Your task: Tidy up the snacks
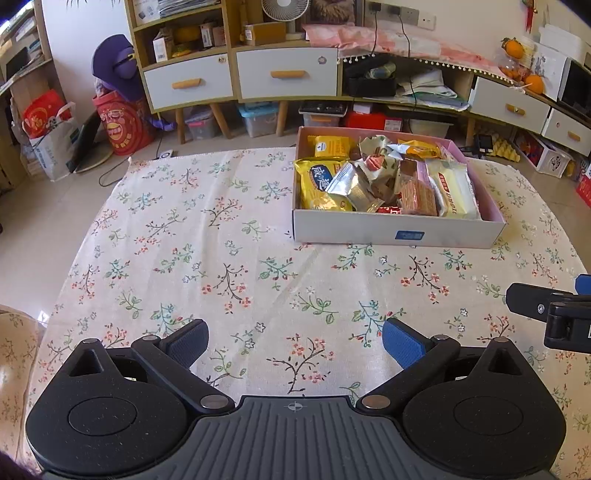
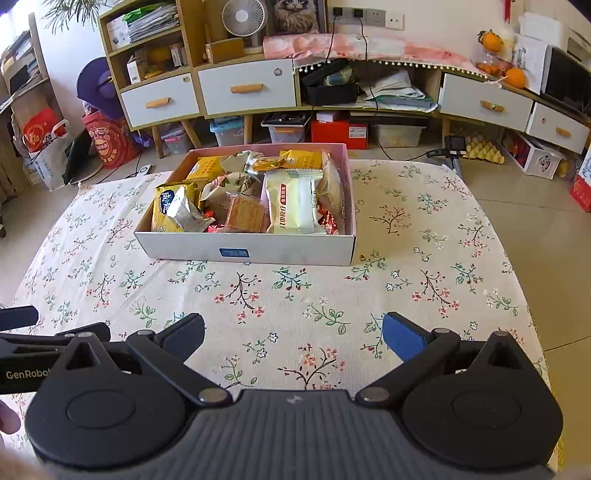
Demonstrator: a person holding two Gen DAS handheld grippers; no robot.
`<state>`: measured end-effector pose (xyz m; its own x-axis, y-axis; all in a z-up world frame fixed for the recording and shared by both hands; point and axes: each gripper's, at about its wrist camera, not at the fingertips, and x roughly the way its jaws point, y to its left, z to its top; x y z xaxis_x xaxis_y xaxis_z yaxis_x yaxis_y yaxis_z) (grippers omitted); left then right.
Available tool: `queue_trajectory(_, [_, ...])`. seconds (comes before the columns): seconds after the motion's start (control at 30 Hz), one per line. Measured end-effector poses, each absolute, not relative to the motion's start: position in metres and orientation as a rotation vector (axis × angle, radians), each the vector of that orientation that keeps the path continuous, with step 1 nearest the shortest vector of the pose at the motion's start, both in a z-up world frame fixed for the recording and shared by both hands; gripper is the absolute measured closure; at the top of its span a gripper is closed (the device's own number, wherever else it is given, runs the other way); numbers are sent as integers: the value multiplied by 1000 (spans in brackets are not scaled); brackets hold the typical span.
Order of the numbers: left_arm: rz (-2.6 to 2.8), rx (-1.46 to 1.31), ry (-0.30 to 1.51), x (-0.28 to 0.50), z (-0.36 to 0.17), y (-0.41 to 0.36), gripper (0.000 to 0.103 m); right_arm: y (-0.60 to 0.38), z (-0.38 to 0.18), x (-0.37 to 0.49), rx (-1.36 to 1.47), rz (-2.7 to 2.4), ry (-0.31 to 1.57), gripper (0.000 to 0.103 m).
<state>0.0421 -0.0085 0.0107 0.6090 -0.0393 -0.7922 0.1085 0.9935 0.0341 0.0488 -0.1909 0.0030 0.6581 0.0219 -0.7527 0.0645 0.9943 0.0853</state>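
A shallow white cardboard box [image 1: 397, 232] stands on the floral tablecloth, at the far right in the left wrist view and far centre-left in the right wrist view [image 2: 251, 251]. It holds several wrapped snacks: a yellow bag [image 1: 317, 182], a cream packet [image 2: 293, 203], a wafer pack [image 2: 245, 214], a silver packet [image 1: 349, 184]. My left gripper [image 1: 295, 341] is open and empty, low over the near cloth. My right gripper [image 2: 293, 338] is open and empty, also near the front edge. Each gripper shows at the other view's side.
The floral tablecloth [image 1: 221, 240] covers the table; its edges drop to a tiled floor. Behind stand wooden cabinets with white drawers [image 2: 247, 90], storage bins, a fan [image 2: 242, 18] and oranges [image 2: 515, 77]. A red bag [image 1: 123, 127] stands on the floor at left.
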Motion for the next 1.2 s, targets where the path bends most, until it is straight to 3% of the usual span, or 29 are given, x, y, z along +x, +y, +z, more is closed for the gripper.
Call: queue_trajectory(1.2, [-91,78,923,42,10,-9,2,-188,0,49,94,-18,863,0])
